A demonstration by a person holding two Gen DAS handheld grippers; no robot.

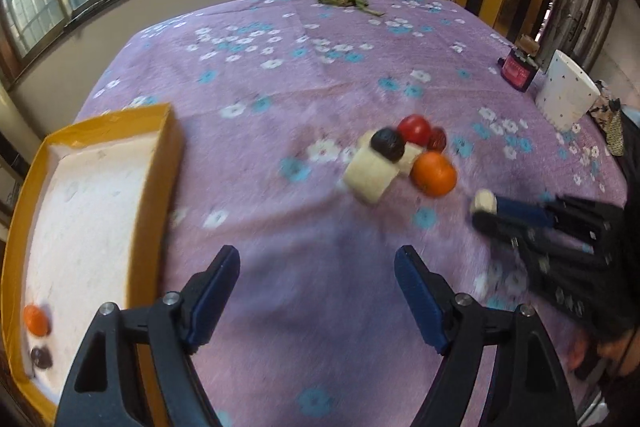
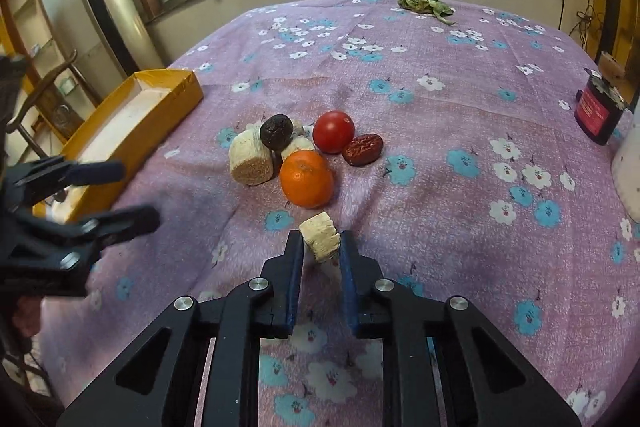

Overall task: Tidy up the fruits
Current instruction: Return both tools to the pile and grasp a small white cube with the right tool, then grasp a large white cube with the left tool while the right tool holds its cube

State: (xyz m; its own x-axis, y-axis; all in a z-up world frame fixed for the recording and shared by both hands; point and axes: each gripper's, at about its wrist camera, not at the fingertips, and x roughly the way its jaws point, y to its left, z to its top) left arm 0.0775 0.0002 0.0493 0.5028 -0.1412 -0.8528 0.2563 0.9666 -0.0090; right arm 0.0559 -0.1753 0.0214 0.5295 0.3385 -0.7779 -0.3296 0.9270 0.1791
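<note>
A pile sits mid-table: an orange (image 2: 306, 179), a red tomato (image 2: 333, 131), a red date (image 2: 363, 149), a dark round fruit (image 2: 276, 131) and pale cut chunks (image 2: 251, 161). My right gripper (image 2: 320, 247) is shut on a small pale chunk (image 2: 320, 235), just in front of the orange. It also shows in the left wrist view (image 1: 486, 213). My left gripper (image 1: 318, 263) is open and empty, near the yellow box (image 1: 156, 163). The box holds a small orange (image 1: 36, 319) and a dark fruit (image 1: 41, 357).
A purple flowered cloth (image 2: 460, 155) covers the table. A white dotted cup (image 1: 566, 89) and a red-labelled dark jar (image 2: 598, 115) stand at the right edge. Dry green leaves (image 2: 424, 5) lie at the far edge, under the windows.
</note>
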